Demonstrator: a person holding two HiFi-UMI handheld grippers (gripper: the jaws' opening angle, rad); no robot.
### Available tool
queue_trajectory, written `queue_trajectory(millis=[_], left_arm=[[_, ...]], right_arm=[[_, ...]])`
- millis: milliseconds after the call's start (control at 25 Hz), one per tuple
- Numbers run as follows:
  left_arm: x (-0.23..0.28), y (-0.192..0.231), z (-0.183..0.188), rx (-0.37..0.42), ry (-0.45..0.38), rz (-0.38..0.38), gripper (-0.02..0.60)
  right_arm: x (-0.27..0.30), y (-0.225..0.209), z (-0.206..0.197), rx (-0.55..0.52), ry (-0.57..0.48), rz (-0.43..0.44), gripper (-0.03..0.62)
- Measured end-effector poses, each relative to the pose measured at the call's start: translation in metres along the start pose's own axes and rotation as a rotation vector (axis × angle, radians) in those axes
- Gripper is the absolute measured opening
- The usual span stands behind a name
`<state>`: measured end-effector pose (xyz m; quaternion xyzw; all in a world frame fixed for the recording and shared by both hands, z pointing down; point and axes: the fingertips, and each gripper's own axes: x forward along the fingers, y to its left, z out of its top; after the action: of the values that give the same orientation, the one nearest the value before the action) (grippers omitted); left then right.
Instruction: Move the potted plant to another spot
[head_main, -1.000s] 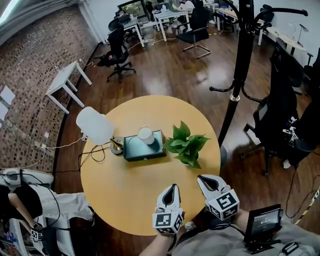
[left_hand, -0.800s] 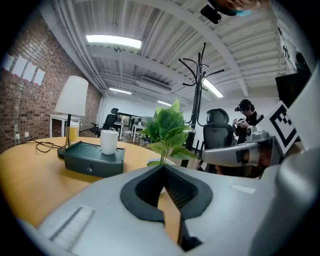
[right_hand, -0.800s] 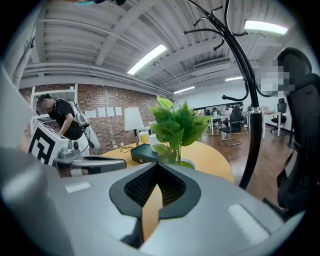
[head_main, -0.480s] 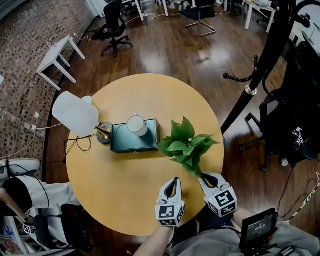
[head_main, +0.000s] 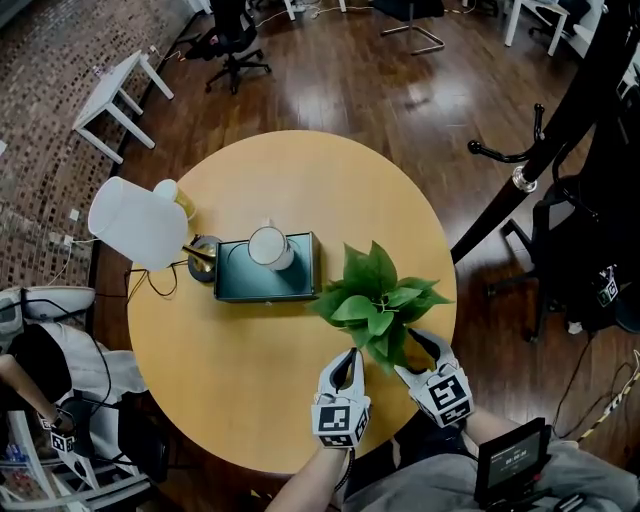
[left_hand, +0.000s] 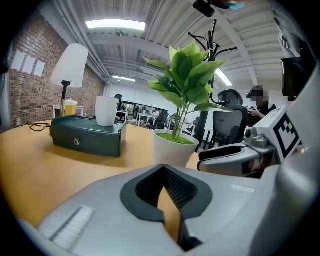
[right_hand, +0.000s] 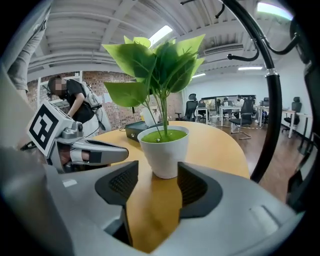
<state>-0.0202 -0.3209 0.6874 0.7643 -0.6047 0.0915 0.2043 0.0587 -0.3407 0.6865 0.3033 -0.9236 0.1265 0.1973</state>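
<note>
Fingers of the right gripper (head_main: 428, 350) stand apart, having just been opening. The white pot (right_hand: 164, 150) of the green leafy potted plant (head_main: 372, 300) sits at the mouth of their gap, with no pad pressing it. The left gripper (head_main: 346, 360) hangs just beside the plant, its fingers closed on nothing. The plant stands on the round yellow wooden surface (head_main: 240, 380), near its right edge. Beside it lies a dark green rectangular box (head_main: 295, 280) carrying a white cup (head_main: 268, 245).
</note>
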Motion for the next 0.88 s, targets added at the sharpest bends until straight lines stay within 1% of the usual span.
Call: queue_trajectory(millis=[120,200,280,400,560,680,880], left_arm=[[0.003,0.000,0.004,-0.004,0.003,0.018,0.001],[0.004,0.002,0.005,-0.008,0.004,0.030,0.002],[0.004,0.005,0.006,-0.012,0.004,0.041,0.001],[0.004,0.010,0.006,-0.019,0.001,0.056,0.000],[0.006,0.015,0.007,-0.029,-0.008,0.074,0.000],[0.010,0.020,0.006,-0.031,-0.012,0.083,0.000],[0.016,0.023,0.007,-0.028,-0.012,0.083,0.002]], right_arm=[[0.007,-0.005,0.004,-0.059,-0.007,0.015,0.385],[0.014,-0.009,0.006,-0.090,-0.009,0.019,0.441],[0.023,-0.013,0.008,-0.103,-0.009,0.022,0.473],[0.036,-0.018,0.011,-0.109,-0.011,0.028,0.507],[0.054,-0.019,0.015,-0.123,-0.014,0.058,0.543],[0.067,-0.019,0.015,-0.133,-0.011,0.081,0.549],[0.078,-0.022,0.009,-0.140,-0.004,0.081,0.548]])
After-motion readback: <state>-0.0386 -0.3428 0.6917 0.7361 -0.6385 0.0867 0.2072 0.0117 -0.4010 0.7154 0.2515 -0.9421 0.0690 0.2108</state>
